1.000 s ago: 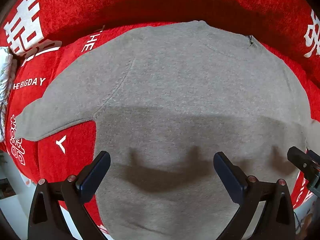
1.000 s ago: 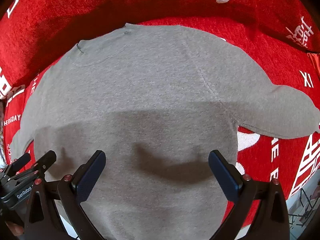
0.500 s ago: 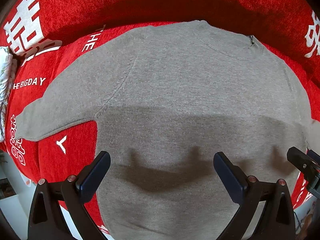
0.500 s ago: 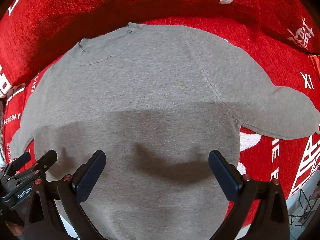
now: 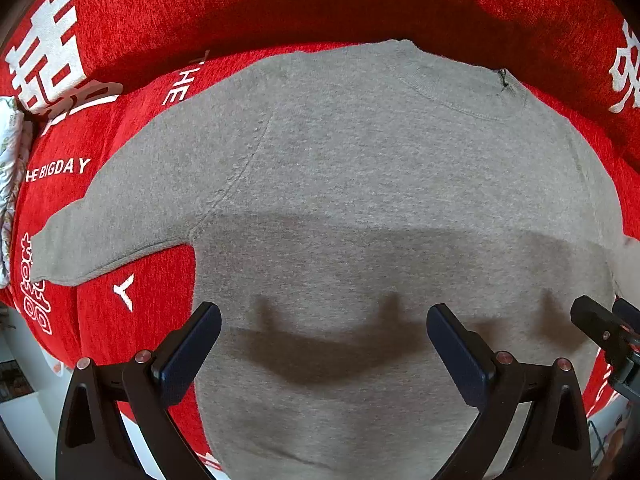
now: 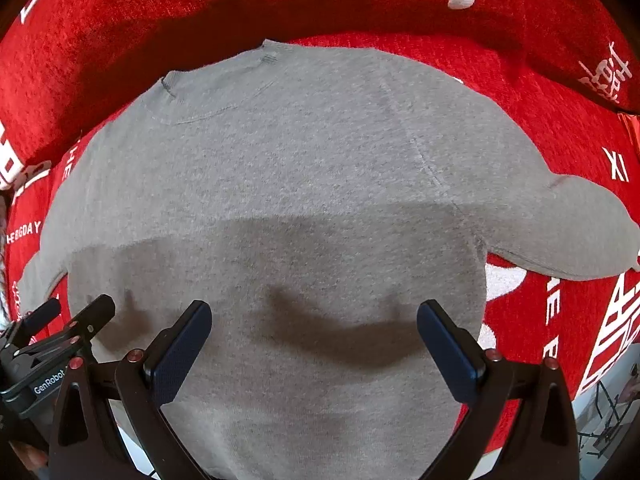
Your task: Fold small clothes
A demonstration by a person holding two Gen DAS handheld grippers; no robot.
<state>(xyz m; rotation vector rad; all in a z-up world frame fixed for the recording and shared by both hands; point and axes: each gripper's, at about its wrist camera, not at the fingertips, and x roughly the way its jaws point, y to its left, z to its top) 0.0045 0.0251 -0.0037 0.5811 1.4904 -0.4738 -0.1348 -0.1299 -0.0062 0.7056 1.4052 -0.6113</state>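
You are getting bright, sharp pictures. Light is coming from behind you, so a big dark shadow is lying across the near half of the gray sweater [image 5: 360,184], with finger-shaped shadows in it. The fisheye is bending everything round, and the corners are going black. The red cover [image 6: 120,20] is looking dim at the top.

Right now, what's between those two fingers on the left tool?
Only the grey sweater, lying flat on the red cover. The left wrist view shows nothing gripped between the fingers.

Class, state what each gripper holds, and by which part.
Nothing is held: left gripper and right gripper are open above the flat grey sweater.
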